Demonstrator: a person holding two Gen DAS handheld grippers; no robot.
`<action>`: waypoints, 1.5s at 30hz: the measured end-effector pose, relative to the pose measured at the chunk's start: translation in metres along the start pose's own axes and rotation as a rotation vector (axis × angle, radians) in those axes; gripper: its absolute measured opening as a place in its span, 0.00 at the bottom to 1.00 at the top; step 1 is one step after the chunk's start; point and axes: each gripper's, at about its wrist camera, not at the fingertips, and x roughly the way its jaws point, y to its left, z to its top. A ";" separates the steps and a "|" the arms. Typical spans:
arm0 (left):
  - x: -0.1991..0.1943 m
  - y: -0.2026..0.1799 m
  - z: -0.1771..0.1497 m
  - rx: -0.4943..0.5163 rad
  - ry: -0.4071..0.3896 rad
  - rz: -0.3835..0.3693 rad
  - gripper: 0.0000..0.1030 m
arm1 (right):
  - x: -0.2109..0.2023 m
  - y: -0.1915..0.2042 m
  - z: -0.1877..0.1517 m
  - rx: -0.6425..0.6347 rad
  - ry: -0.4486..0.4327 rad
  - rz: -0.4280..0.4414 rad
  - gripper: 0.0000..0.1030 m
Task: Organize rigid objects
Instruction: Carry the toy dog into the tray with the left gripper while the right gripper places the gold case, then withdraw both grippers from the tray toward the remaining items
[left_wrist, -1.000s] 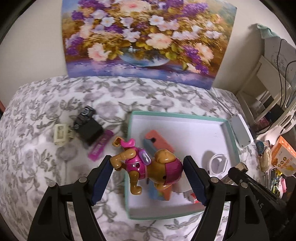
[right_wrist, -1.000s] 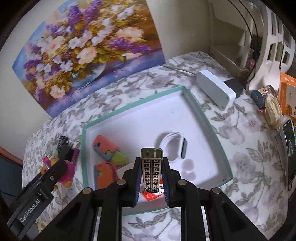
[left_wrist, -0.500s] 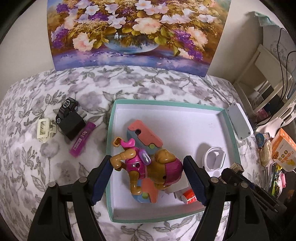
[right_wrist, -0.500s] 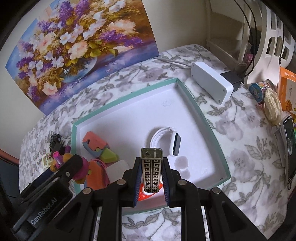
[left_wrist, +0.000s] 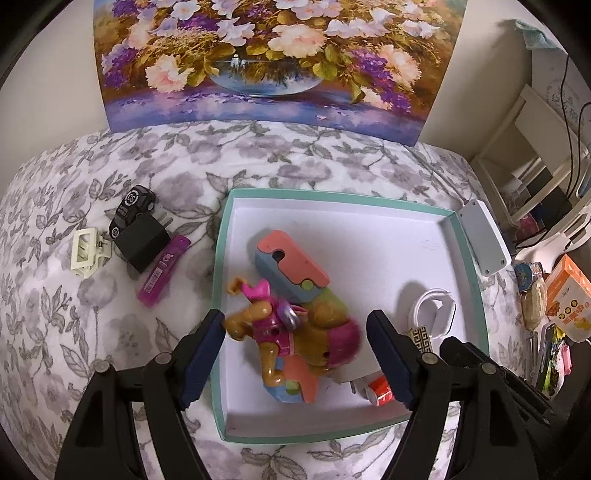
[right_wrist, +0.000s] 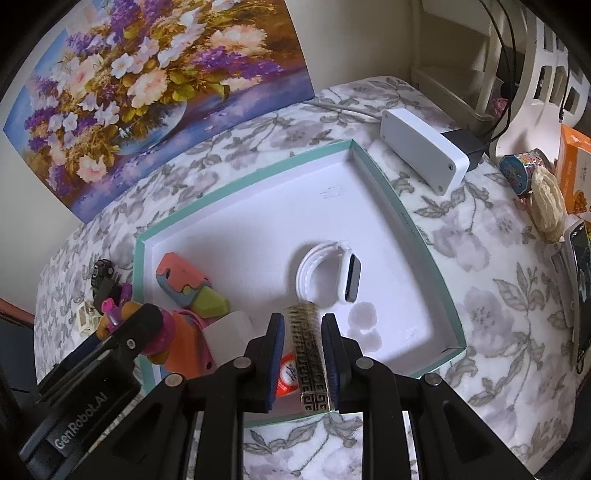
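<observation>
A brown toy dog (left_wrist: 295, 336) in pink, slightly blurred, hangs between the pads of my left gripper (left_wrist: 295, 318), which is shut on it across a wide span. It is just above the pastel puzzle blocks (left_wrist: 291, 264) in the teal-rimmed white box (left_wrist: 332, 195). My right gripper (right_wrist: 303, 318) is shut on a gold-and-black patterned bar (right_wrist: 308, 354), low over the box's near edge. Its tip also shows in the left wrist view as the patterned bar (left_wrist: 419, 336). A white smart band (right_wrist: 332, 275) lies mid-box, and a red-and-white item (right_wrist: 288, 373) sits under the bar.
On the flowered cloth left of the box lie a black toy car (left_wrist: 133, 208), a black plug (left_wrist: 142, 242), a purple case (left_wrist: 162, 271) and a cream clip (left_wrist: 85, 251). A white power brick (right_wrist: 421, 158) sits by the far right corner. Clutter and a phone (right_wrist: 580, 273) line the right edge.
My left gripper has carried the toy dog from over the box's left rim to above the blocks inside and a little lower. The right gripper still holds the bar in about the same place.
</observation>
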 end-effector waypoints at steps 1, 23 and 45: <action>-0.001 0.001 0.000 -0.004 -0.001 0.000 0.79 | 0.000 0.000 0.000 0.003 0.001 -0.002 0.22; 0.001 0.059 0.003 -0.173 0.029 0.093 0.91 | 0.004 0.001 0.001 0.008 0.012 -0.031 0.87; -0.010 0.128 0.000 -0.276 -0.002 0.240 0.98 | 0.000 0.038 -0.005 -0.090 -0.003 -0.037 1.00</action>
